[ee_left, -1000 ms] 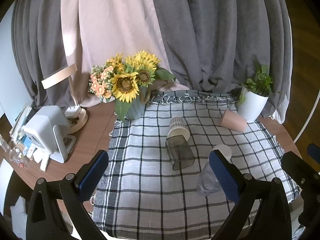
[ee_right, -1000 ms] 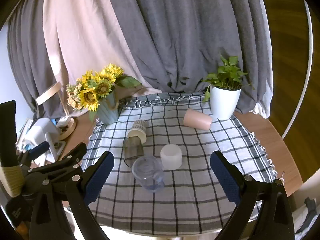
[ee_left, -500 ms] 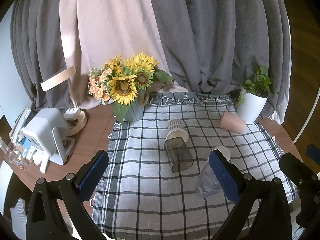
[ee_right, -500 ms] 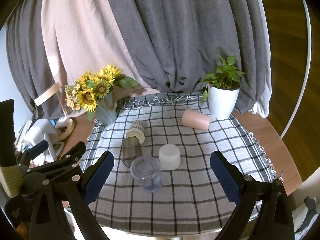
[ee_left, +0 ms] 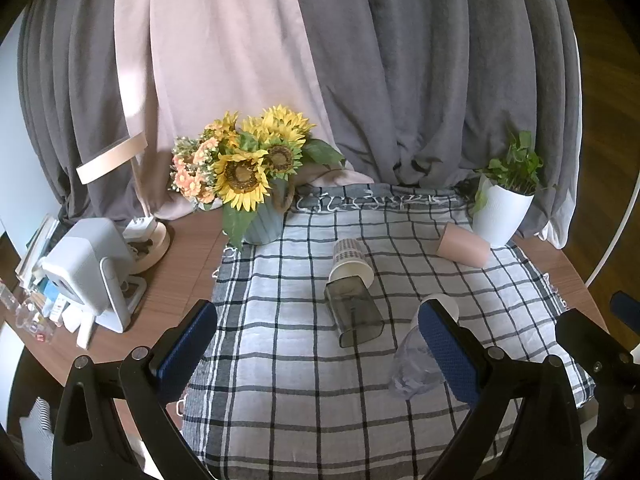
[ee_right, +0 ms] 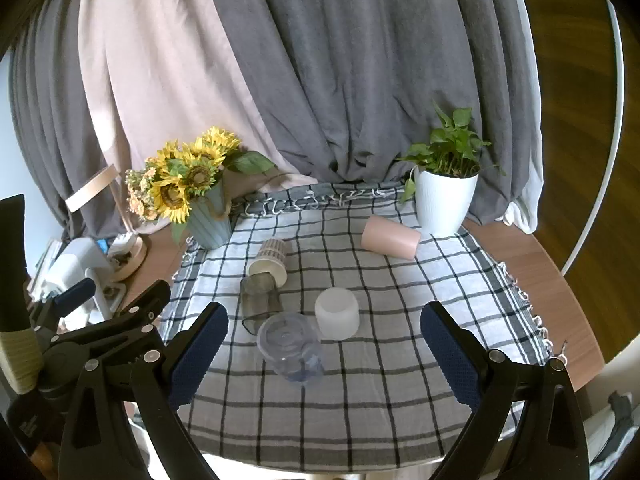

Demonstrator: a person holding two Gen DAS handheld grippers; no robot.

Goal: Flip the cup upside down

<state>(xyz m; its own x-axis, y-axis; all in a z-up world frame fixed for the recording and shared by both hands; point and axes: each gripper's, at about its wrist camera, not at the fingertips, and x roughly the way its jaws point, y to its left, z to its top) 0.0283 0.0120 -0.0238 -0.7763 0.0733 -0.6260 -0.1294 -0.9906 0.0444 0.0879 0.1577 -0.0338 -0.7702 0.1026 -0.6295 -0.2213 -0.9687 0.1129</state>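
Blue-padded jaws on our left gripper (ee_left: 318, 344) and right gripper (ee_right: 324, 350) gape wide, gripping nothing. At twelve o'clock from the right one, a frosted white cup (ee_right: 336, 313) stands mouth-down on the checked cloth (ee_right: 400, 376); a clear cup (ee_right: 292, 346) lies at eleven.

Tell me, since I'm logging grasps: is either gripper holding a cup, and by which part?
Nothing is held. The left gripper and right gripper are both open and empty above the checked tablecloth.

A home: curtains (ee_right: 320, 80), sunflower vase (ee_right: 208, 220), checked tablecloth (ee_right: 400, 380).
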